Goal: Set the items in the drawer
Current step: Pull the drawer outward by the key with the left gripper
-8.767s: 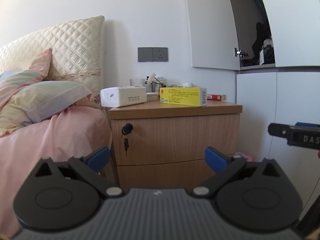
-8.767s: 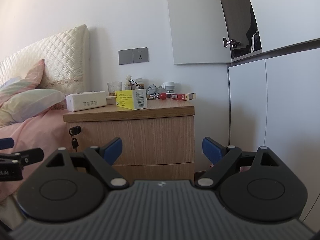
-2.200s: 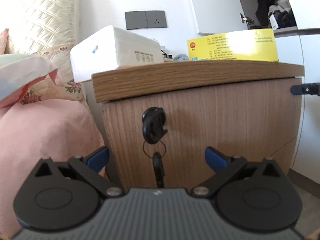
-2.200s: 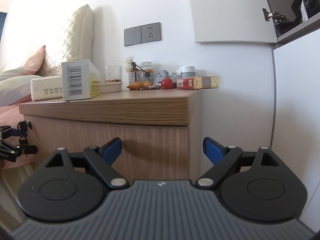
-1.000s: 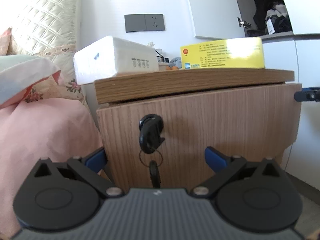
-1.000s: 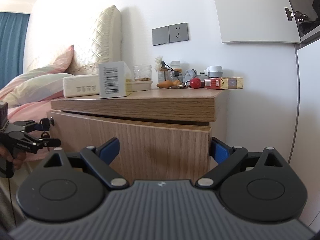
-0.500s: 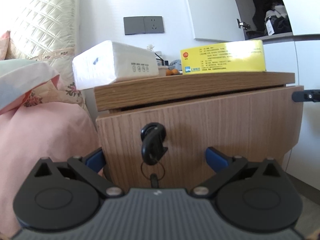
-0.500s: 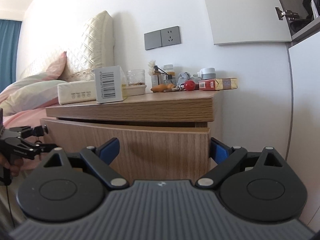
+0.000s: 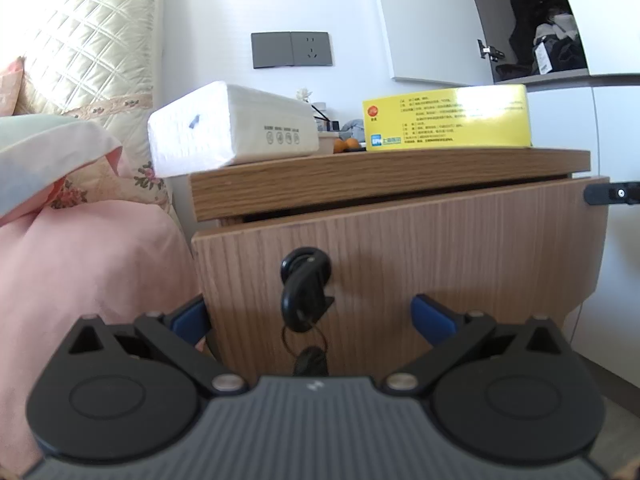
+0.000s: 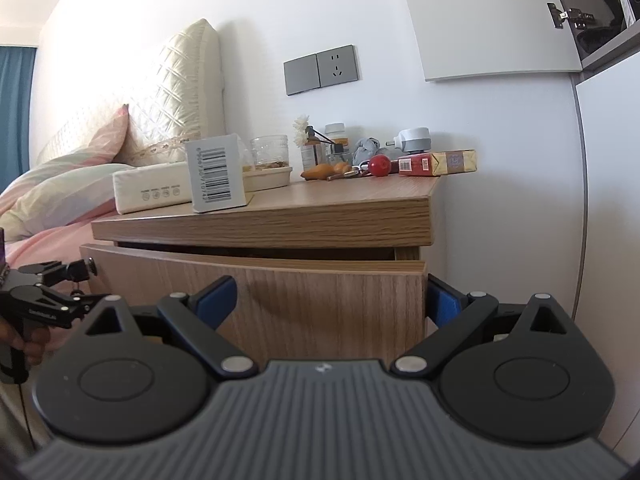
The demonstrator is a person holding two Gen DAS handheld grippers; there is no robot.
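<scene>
The wooden nightstand's top drawer (image 9: pixel 400 240) is pulled out a little, with a dark gap under the tabletop; it also shows in the right wrist view (image 10: pixel 280 288). My left gripper (image 9: pixel 308 316) is open, its fingers straddling the drawer's left edge, with a black key (image 9: pixel 306 296) in the lock between them. My right gripper (image 10: pixel 332 300) is open, its fingers straddling the drawer's right edge. On top lie a yellow box (image 9: pixel 446 122), a white tissue pack (image 9: pixel 232 128) and a red-and-gold box (image 10: pixel 438 163).
A bed with pink bedding (image 9: pixel 80 272) and pillows stands left of the nightstand. White cabinet doors (image 10: pixel 612 200) are on the right. A jar (image 10: pixel 269 152), bottles and a red ball (image 10: pixel 380 165) crowd the back of the tabletop.
The drawer front has slid out further towards me, widening the gap under the tabletop. Both grippers have drawn back with it, still open at its two edges.
</scene>
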